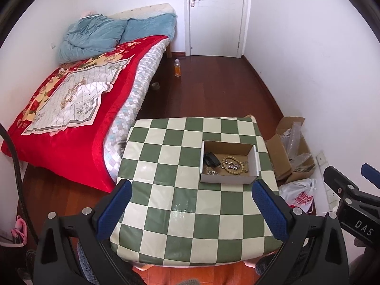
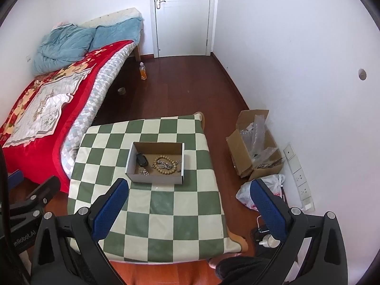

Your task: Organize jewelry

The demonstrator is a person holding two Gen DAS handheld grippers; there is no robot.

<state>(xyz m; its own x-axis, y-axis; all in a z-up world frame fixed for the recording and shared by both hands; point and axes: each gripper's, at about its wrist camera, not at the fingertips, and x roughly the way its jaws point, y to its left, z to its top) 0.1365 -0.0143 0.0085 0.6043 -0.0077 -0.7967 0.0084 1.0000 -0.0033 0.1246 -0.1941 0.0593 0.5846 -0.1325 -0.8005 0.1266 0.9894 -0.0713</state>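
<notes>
This is a bedroom in a home. A bed [image 1: 78, 99] fills the left side, with a red floral blanket [image 1: 59, 118] and a crumpled blue quilt [image 1: 92, 35] at its far end. Beyond the bed's far end stands a white panelled door [image 1: 216, 14] with a metal handle, and a drink bottle [image 1: 177, 67] stands on the dark wooden floor [image 1: 213, 90] near the bed's far corner. Beside the bed's near end sits a small tabletop [image 1: 190, 213] under a green-and-cream checked cover. Farther from the bed, against the white wall, lie an open cardboard carton [image 2: 254, 147] of what looks like bubble wrap and a plastic bag [image 2: 263, 190].
</notes>
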